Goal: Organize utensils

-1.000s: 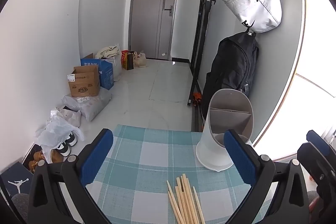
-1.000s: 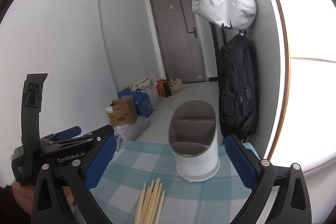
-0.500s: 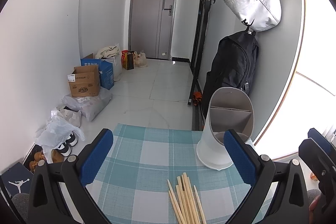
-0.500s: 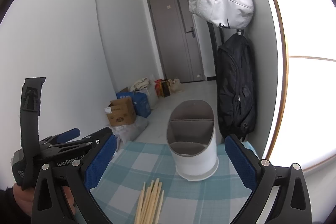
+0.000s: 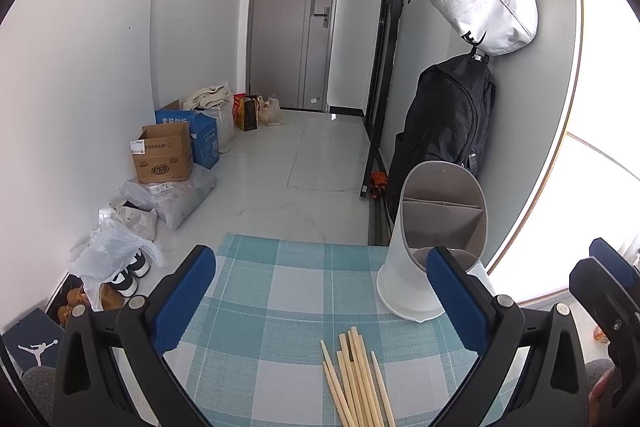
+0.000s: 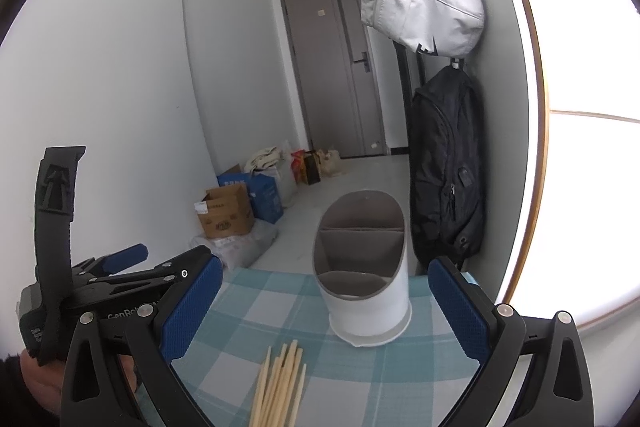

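Nearest the cameras, the left gripper (image 5: pixel 320 301) hangs with its blue pads spread wide and nothing between them, and the right gripper (image 6: pixel 325 305) is just as wide and just as empty. Below them lies the bundle of wooden chopsticks (image 5: pixel 356 379), loose on the teal checked tablecloth (image 5: pixel 280 291), tips fanned toward the far edge. From the right wrist view the same chopsticks (image 6: pixel 280 383) sit just short of the holder, apart from it.

A little farther on stands the white utensil holder (image 5: pixel 416 267), upright on the cloth near its far right corner. Its slanted mouth shows grey inner dividers, and in the right wrist view the holder (image 6: pixel 366 267) has every visible compartment bare; no chopstick is in it.

Beyond the table, on the floor by the left wall, a cardboard box (image 5: pixel 162 157) sits open beside a blue box (image 5: pixel 198 135); their contents cannot be made out. A black backpack (image 5: pixel 444 123) and a white bag (image 5: pixel 486 3) hang on the right wall.

Against half a second ago, the left view is almost unchanged, while the right view has tipped slightly, the holder sliding a touch lower in frame.
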Tool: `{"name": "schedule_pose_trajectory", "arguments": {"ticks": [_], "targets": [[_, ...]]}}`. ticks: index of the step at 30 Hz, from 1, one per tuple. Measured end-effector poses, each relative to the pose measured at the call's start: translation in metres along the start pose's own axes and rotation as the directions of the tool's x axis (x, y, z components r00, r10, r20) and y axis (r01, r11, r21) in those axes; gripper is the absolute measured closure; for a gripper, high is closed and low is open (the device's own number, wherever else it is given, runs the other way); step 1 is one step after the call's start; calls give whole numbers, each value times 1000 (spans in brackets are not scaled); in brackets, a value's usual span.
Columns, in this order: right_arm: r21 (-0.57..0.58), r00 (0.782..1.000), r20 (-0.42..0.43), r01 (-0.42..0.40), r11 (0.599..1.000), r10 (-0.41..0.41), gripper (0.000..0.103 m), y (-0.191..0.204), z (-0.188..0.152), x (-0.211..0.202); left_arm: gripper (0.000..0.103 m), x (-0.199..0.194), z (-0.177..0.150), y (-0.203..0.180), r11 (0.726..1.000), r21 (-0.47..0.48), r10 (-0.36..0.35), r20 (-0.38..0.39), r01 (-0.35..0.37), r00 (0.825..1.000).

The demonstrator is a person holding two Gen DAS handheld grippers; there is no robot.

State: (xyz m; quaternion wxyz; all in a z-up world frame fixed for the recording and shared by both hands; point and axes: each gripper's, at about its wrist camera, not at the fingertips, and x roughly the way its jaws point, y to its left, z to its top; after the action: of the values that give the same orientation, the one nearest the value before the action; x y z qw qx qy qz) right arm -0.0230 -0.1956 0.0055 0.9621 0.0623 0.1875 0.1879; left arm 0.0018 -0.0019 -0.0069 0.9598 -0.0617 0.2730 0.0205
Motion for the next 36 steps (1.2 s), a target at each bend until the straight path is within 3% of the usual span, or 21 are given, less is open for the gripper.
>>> {"name": "schedule_pose_trajectory", "arguments": {"ticks": [36], "targets": [[-28,1000,-14,-2,1000,1,0,2,-2,5,1,8,-6,2,1000,-16,-6,-37,6,999]]}}
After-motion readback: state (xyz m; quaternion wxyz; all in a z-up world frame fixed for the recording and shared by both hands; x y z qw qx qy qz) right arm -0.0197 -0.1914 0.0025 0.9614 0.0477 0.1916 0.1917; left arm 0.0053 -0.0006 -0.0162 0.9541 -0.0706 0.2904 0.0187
